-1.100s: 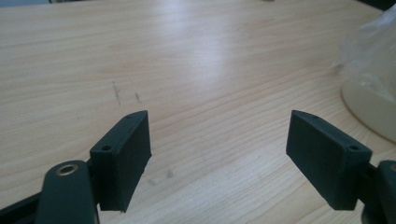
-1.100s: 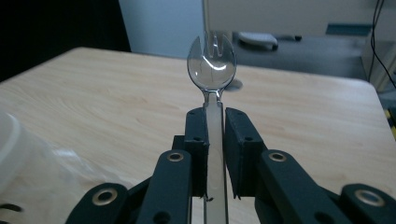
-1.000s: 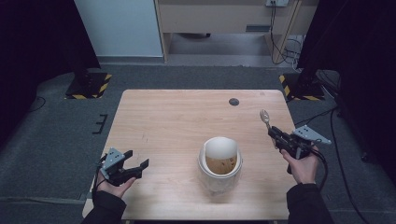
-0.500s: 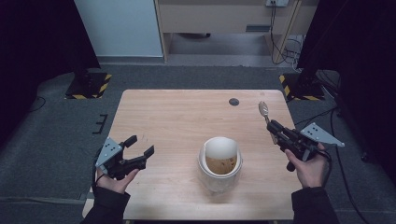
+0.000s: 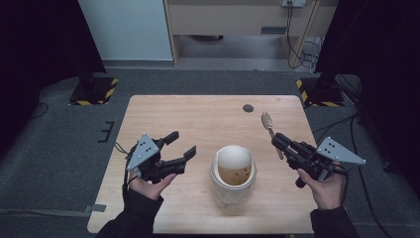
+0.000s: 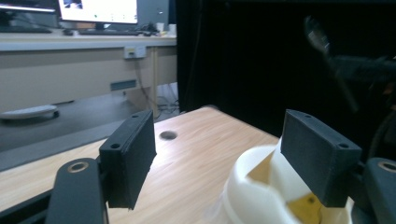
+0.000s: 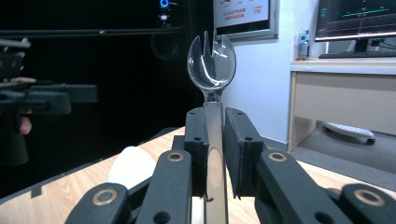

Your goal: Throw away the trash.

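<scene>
A white cup [image 5: 234, 171] with brown contents stands on the wooden table [image 5: 198, 116], near the front edge. My left gripper [image 5: 182, 145] hovers just left of the cup, apart from it. Its jaws are open and have just been closing a little, with nothing between them. In the left gripper view the cup [image 6: 261, 186] sits low, beyond the right jaw. My right gripper [image 5: 280, 141] is to the right of the cup, shut on the handle of a clear plastic spork [image 5: 268, 121]. The spork [image 7: 211, 65] stands upright from my right gripper [image 7: 215, 135].
A small dark round hole [image 5: 248, 108] marks the table's far side. Yellow-and-black striped stand bases [image 5: 94, 91] sit on the floor off both far corners. A light wooden desk [image 5: 237, 15] with cables stands beyond the table.
Both hands have risen off the table. The left gripper moved up and right, closer to the cup. The right gripper lifted the spork and shifted slightly right.
</scene>
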`<control>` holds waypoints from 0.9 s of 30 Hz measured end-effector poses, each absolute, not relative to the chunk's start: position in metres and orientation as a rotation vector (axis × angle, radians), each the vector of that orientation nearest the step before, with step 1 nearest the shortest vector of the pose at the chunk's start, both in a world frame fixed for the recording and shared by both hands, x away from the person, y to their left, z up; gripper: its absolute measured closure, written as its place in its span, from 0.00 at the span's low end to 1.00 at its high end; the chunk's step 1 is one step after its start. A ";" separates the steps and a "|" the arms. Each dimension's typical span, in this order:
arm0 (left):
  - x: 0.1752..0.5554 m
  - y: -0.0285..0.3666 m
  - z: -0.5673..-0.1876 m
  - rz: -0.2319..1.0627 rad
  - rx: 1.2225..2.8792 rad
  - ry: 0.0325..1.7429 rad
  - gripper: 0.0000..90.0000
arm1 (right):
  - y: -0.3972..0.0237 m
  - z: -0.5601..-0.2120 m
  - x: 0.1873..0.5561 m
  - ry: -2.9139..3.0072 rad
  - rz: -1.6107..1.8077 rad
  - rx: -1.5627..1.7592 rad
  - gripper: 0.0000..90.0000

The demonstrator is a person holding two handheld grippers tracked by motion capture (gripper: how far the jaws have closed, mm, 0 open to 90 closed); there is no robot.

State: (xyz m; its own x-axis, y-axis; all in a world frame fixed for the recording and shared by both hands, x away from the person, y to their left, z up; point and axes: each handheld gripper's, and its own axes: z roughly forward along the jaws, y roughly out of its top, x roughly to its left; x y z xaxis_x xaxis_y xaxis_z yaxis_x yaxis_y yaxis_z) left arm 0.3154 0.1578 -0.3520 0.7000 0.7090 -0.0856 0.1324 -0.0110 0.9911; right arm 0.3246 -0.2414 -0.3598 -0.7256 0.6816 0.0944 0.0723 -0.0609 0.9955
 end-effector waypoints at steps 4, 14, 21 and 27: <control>0.319 0.139 -0.347 0.484 1.517 0.708 0.32 | -0.230 -0.362 0.320 1.818 1.851 0.767 0.89; 0.325 0.096 -0.335 0.431 1.510 0.659 0.35 | -0.216 -0.367 0.313 1.873 1.879 0.734 0.89; 0.329 0.071 -0.331 0.383 1.522 0.632 0.40 | -0.207 -0.371 0.312 1.915 1.897 0.704 0.89; 0.334 0.058 -0.335 0.315 1.518 0.656 0.48 | -0.203 -0.373 0.311 1.928 1.916 0.702 0.89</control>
